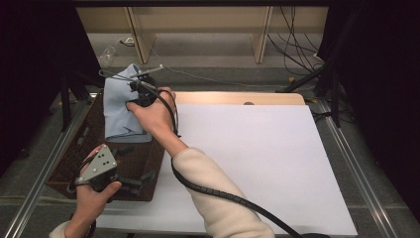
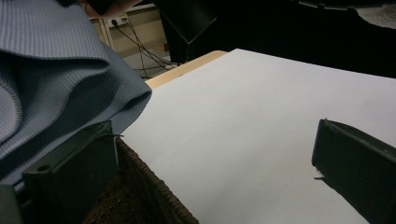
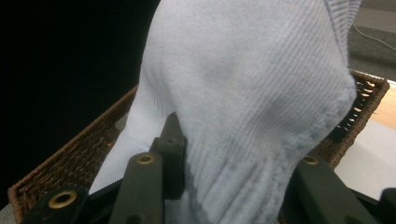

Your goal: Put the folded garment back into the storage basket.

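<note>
A light blue ribbed knit cloth [image 1: 119, 109] hangs bunched above the far end of a brown wicker basket [image 1: 69, 153] at the table's left edge. My right gripper [image 1: 134, 98] is shut on the cloth's upper right part and holds it up. In the right gripper view the cloth [image 3: 252, 93] drapes over the right gripper [image 3: 233, 186], with the basket [image 3: 70, 158] behind. My left gripper [image 1: 138, 164] stands open over the basket's near end. In the left gripper view the left gripper [image 2: 215, 163] has nothing between its jaws, and the cloth [image 2: 56, 74] hangs at the left above the basket rim [image 2: 140, 191].
A white sheet [image 1: 257, 158] covers the table right of the basket, with a strip of bare wood [image 1: 237, 97] along the far edge. Black stands [image 1: 322, 69] and cables [image 1: 292, 44] lie on the floor beyond. A metal rail [image 1: 346, 148] runs along the table's right side.
</note>
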The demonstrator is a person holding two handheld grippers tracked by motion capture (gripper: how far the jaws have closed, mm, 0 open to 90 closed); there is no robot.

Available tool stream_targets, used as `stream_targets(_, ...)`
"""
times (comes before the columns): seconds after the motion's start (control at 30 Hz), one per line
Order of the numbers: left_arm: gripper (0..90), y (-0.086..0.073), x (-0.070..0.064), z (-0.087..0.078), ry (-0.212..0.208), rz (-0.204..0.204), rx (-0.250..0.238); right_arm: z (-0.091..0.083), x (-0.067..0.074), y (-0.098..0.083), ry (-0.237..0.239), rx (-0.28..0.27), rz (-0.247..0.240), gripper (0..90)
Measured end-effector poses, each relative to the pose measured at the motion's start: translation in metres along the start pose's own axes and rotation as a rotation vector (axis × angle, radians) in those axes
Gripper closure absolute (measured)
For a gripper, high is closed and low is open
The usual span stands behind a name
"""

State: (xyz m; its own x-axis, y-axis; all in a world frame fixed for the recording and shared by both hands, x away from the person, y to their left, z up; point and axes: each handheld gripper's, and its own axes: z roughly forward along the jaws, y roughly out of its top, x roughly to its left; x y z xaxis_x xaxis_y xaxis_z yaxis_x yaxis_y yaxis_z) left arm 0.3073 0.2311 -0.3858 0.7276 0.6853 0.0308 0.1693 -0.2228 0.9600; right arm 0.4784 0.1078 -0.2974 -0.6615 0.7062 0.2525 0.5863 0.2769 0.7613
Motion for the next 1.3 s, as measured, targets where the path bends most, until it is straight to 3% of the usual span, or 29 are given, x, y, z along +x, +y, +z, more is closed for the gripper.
stream_targets(1.3,0.0,0.0,0.001,-0.001,0.003,-0.002,-0.002,0.014,0.01,0.006,0.022,0.025,0.005,61.5)
